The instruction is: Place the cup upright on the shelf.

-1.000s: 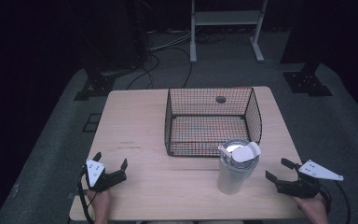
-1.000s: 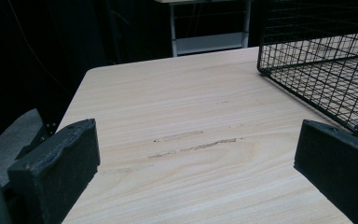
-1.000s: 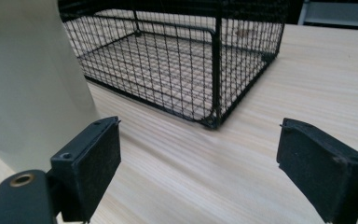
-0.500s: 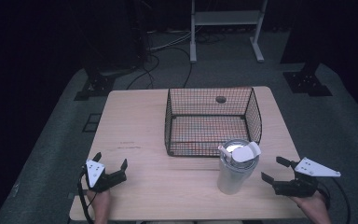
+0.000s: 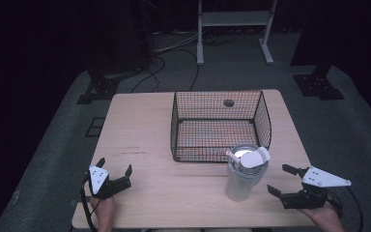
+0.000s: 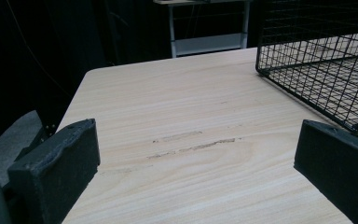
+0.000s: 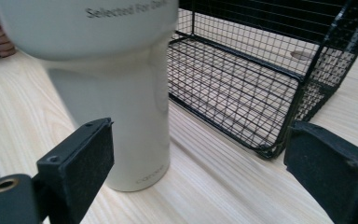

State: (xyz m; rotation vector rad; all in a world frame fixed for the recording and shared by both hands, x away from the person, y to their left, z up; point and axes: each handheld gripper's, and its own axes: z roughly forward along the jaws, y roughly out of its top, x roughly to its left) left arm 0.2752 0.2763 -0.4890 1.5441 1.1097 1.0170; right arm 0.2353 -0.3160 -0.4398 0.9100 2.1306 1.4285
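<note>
**Open grippers flanking a tall cup beside a wire basket: risks and setting**

The room is dark; a grey carpeted floor (image 5: 53, 145) carries loose cables (image 5: 174, 53) and a white stand (image 5: 232, 21) at the far side. The table (image 5: 140, 125) is pale wood with a few scuff marks on its left half and is otherwise bare there.

The basket (image 5: 220, 126), black wire and open-topped, sits right of centre toward the far edge and appears empty. The cup (image 5: 244, 174), a tall pale tumbler with a lid and a raised flap, stands upright just near of the basket's near-right corner, close to or touching the wire; which cannot be told.

The right gripper (image 5: 286, 180) lies at the near right, just beside the cup, its jaws spread wide and holding nothing; in the right gripper view the cup (image 7: 116, 93) sits off-centre, toward one jaw. The left gripper (image 5: 114, 168) rests at the near left, well apart from both things, jaws likewise wide and empty.

Judged risks: the cup is tall on a narrow foot, so an off-centre or low approach by the right gripper could tip it or push it against the basket. The lid flap could catch on the wire if the cup is lifted across the rim.
</note>
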